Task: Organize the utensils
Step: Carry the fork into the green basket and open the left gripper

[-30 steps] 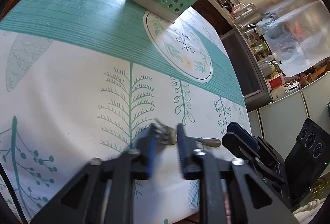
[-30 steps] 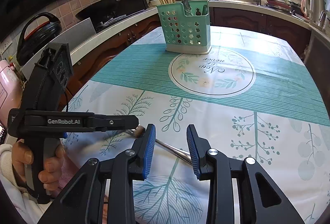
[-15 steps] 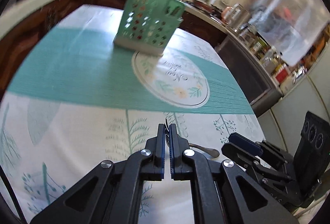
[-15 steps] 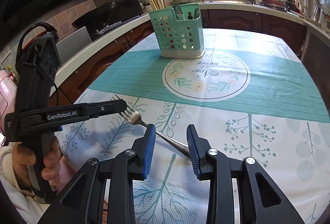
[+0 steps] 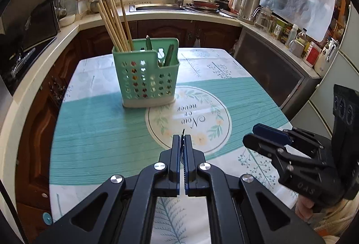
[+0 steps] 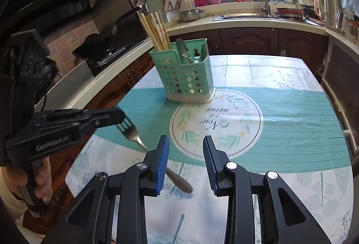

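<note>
1. The right wrist view shows the whole fork (image 6: 134, 138). The left gripper (image 6: 116, 117) grasps it by the prongs. The handle slopes down toward the camera, and it hangs in the air above the table (image 6: 291, 122).
2. The left wrist view shows only a thin tip of the fork (image 5: 183, 132) sticking up between the blue pads. The rest is hidden behind the jaws.
3. The left gripper (image 5: 182, 143) has its jaws clenched tight on the fork. Almost no gap shows between them.
4. The right gripper (image 6: 186, 154) has its jaws partly apart. Nothing is held between them. The fork's handle passes behind the left pad, and I cannot tell if it touches.
5. In the left wrist view the right gripper (image 5: 269, 138) sits at the right side, over the table (image 5: 94, 131).
6. The green basket (image 5: 147, 78) stands upright farther back on the table, just beside the round picture on the cloth. It has chopsticks (image 5: 114, 24) in the left part and other utensils in the right part.
7. The right wrist view also shows a hand (image 6: 24, 179) on the left gripper's grip.
</note>
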